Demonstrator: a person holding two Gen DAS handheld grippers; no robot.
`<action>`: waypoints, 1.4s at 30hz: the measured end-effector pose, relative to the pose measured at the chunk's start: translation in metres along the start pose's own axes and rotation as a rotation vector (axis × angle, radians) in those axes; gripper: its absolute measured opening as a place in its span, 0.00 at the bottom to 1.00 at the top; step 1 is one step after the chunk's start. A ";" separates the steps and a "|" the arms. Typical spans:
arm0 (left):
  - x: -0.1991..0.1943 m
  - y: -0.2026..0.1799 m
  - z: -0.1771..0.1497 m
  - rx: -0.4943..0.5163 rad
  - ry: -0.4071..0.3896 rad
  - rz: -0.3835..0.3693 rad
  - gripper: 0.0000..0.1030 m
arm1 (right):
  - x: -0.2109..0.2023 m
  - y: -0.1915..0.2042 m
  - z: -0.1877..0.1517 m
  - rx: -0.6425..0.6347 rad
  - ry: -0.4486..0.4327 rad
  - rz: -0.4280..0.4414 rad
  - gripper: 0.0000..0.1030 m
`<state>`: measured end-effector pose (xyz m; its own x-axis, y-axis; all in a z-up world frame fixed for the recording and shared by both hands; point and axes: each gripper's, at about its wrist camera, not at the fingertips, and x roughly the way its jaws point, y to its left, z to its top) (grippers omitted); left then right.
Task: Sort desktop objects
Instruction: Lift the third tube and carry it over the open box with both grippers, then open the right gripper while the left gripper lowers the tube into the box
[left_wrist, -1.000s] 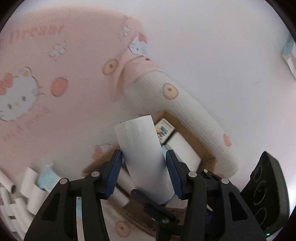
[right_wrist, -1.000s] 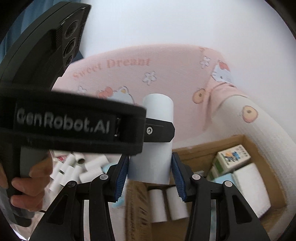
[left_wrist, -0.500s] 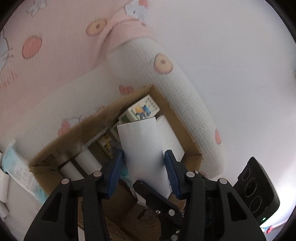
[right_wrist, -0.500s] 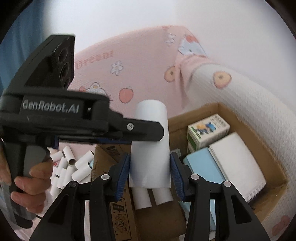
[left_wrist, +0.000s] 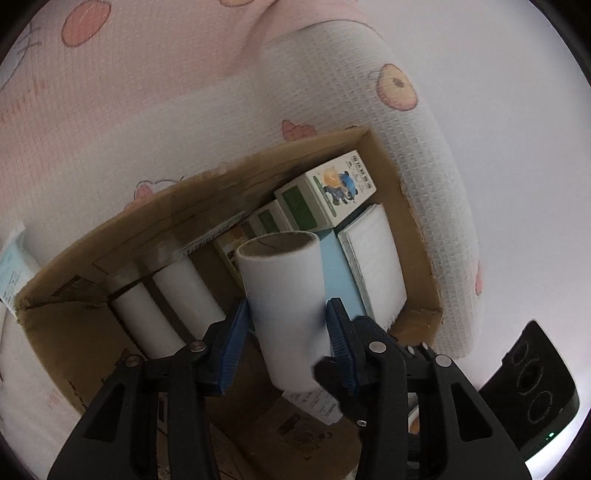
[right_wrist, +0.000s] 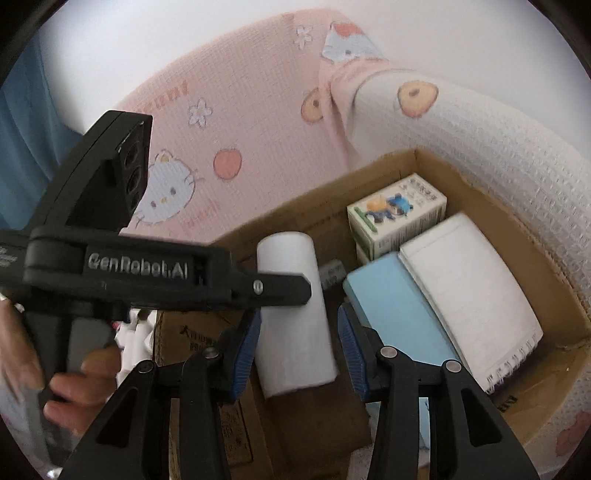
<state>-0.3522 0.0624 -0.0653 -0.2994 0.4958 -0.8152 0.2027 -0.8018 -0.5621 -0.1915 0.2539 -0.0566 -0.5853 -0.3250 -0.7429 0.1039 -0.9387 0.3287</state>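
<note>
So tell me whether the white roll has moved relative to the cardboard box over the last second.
Yes. The white roll, shut in the left gripper, now hangs over the cardboard box interior; earlier it was in front of the pink blanket.

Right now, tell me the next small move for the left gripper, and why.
Probably lower the paper roll into the cardboard box, beside the two rolls lying there, then open. The left gripper is clamped on it above the box; the right gripper looks loose around it, its right pad apart.
</note>
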 end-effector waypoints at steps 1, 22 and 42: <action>0.003 -0.001 0.000 0.006 0.005 0.030 0.45 | -0.003 -0.002 0.000 0.004 0.002 -0.008 0.40; 0.077 0.033 0.008 -0.208 0.134 0.216 0.44 | -0.047 -0.047 -0.003 0.077 0.005 -0.323 0.40; 0.074 0.035 0.012 -0.209 0.168 0.282 0.27 | -0.045 -0.030 -0.002 0.022 0.025 -0.304 0.40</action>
<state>-0.3786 0.0666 -0.1437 -0.0518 0.3275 -0.9434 0.4460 -0.8377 -0.3153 -0.1663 0.2966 -0.0344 -0.5666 -0.0329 -0.8233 -0.0904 -0.9907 0.1018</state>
